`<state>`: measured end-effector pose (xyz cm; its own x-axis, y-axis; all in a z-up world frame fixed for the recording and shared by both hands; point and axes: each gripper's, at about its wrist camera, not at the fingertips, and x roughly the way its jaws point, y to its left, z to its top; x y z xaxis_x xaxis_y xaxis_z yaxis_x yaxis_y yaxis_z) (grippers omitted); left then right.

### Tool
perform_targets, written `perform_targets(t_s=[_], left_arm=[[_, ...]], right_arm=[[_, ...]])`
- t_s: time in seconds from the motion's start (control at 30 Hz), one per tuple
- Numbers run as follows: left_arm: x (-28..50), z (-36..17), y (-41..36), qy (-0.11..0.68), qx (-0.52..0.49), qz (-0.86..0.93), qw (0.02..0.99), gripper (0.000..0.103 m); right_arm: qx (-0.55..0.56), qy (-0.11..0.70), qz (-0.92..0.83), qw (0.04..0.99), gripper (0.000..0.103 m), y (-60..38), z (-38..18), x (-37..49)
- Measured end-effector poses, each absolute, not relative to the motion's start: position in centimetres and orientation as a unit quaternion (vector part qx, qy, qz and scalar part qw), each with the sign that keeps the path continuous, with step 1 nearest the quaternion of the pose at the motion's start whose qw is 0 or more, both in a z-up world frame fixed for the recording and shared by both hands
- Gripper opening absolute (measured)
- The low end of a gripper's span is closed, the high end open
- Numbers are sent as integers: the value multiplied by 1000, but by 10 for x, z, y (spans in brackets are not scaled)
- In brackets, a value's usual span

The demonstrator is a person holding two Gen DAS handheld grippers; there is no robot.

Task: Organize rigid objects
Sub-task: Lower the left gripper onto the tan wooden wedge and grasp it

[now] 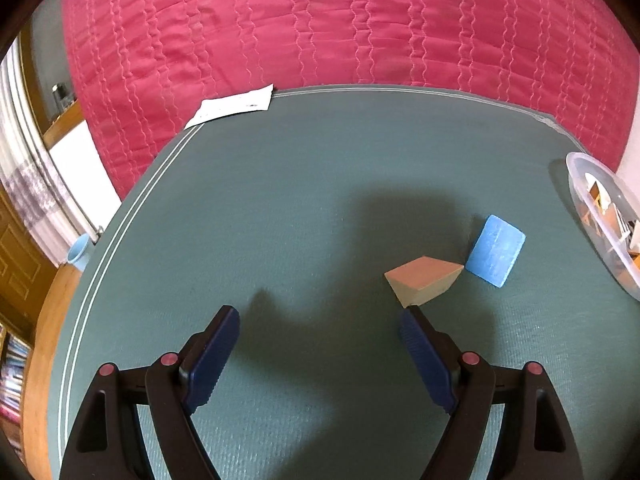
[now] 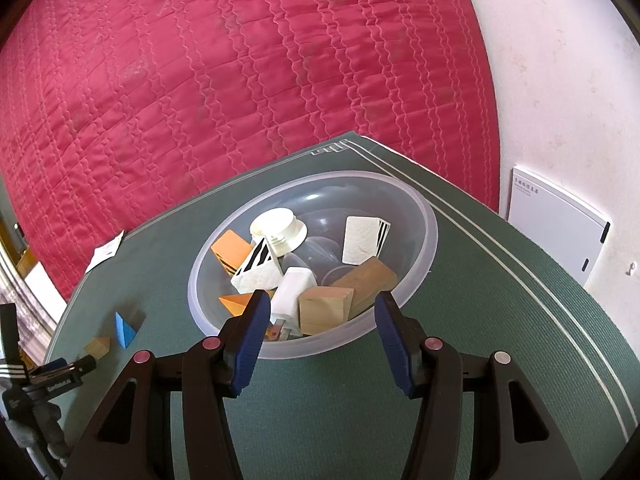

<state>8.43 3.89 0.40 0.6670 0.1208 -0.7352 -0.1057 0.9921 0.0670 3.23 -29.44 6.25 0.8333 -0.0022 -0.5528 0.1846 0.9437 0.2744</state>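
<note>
On the green mat (image 1: 304, 200) a tan wooden wedge (image 1: 424, 280) lies touching a blue block (image 1: 496, 250). My left gripper (image 1: 320, 316) is open and empty; its right fingertip is just short of the wedge. The right wrist view has my right gripper (image 2: 322, 300) with jaws apart above the near rim of a clear plastic bowl (image 2: 432, 232). Several wooden, white and orange blocks fill that bowl, and none sits between the pads. At far left in this view are the blue block (image 2: 125, 330), the wedge (image 2: 98, 347) and the left gripper (image 2: 76, 366).
A red quilted bedspread (image 1: 360, 28) rises behind the mat. A white paper (image 1: 232, 108) lies at the mat's far left corner, and a blue cup (image 1: 78, 254) stands off its left edge. The bowl's rim (image 1: 576, 160) shows at right. A white box (image 2: 556, 220) leans on the wall.
</note>
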Motion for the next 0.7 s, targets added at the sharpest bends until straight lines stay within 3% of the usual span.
perform_targets(t_s=[0.2,0.43,0.7], left_arm=[[82,7,18,397,12,36,917,85],[95,8,9,403,-9,31,915,78],[108,7,11,408,-42,39,911,49]], right_arm=[[159,284,-49,944,56,-293,63,32],[157,285,-48,944,56,-291,64,32],[156,285,-48,944,56,-291,64,32]])
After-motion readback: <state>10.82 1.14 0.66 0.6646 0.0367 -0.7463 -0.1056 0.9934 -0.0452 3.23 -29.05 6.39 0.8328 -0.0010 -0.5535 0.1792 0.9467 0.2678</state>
